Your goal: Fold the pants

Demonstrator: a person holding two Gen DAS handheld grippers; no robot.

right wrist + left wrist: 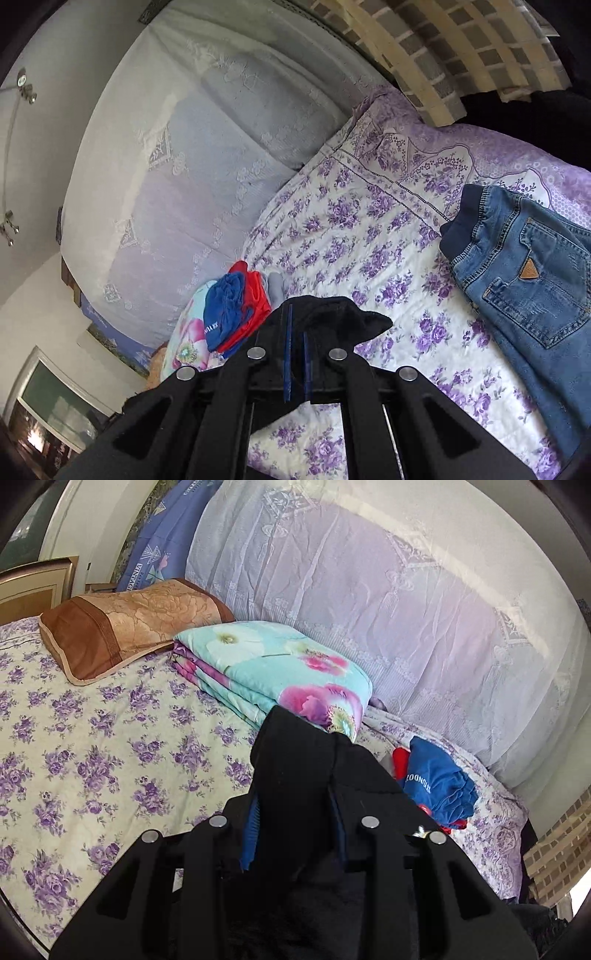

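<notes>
Black pants [295,760] fill the jaws of my left gripper [295,805], which is shut on a thick fold of the cloth and holds it above the bed. My right gripper [297,332] is shut on another edge of the black pants [332,314], with the cloth bunched over its tips. Both grippers are raised over the purple-flowered bedsheet [92,738]. How the rest of the black pants hangs is hidden below the grippers.
Blue jeans [524,280] lie flat on the sheet at the right. A blue and red clothes pile [436,779] lies by a folded turquoise flowered quilt [273,664] and a brown pillow [122,627]. A lace-covered headboard [369,609] stands behind.
</notes>
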